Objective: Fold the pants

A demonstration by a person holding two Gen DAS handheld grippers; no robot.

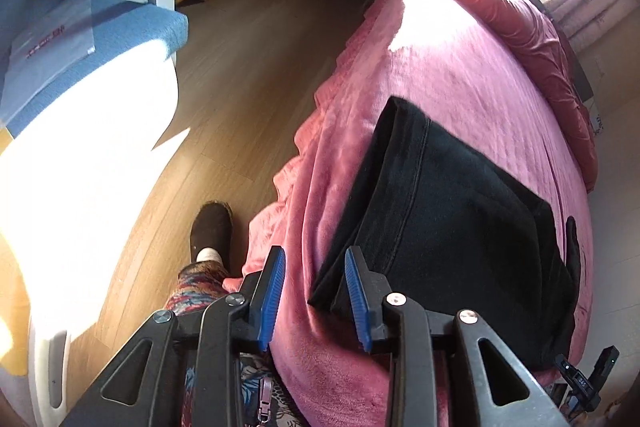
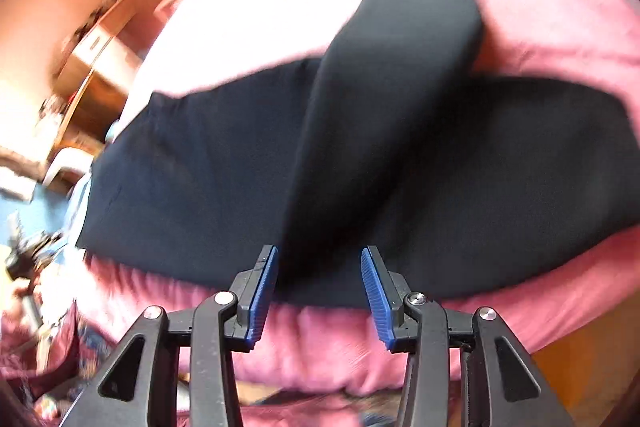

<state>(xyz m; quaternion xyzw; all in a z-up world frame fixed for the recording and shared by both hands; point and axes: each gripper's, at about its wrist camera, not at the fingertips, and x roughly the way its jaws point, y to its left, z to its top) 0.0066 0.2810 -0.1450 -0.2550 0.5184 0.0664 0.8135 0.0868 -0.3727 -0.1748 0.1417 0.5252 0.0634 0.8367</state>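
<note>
Plainly, both tongs stand apart with nothing between their blue pads. The left tongs (image 1: 316, 297) hang over the near edge of the pink bed (image 1: 460, 75), and the black pants (image 1: 460, 227) lie just ahead and to their right, the nearest corner of the cloth close beside the right-hand pad. Seen from the right tongs (image 2: 320, 293), the pants (image 2: 200, 167) stretch wide across the bed (image 2: 320, 347) straight ahead, with one leg folded over and running up and away from the gap between the pads.

What could go wrong, as I judge it: that leg lies askew across the rest, not square, so a next fold made from here may come out crooked or bunched. The near hem sits right at the mattress edge, so a careless tug toward the tongs may drag the cloth off onto the wooden floor (image 1: 248, 75). The plush cover is soft and rumpled, and the pads may pinch it along with the pants.

Count: one pair of pants, two tongs, one bed, one blue chair (image 1: 120, 35), one slippered foot (image 1: 212, 231).
</note>
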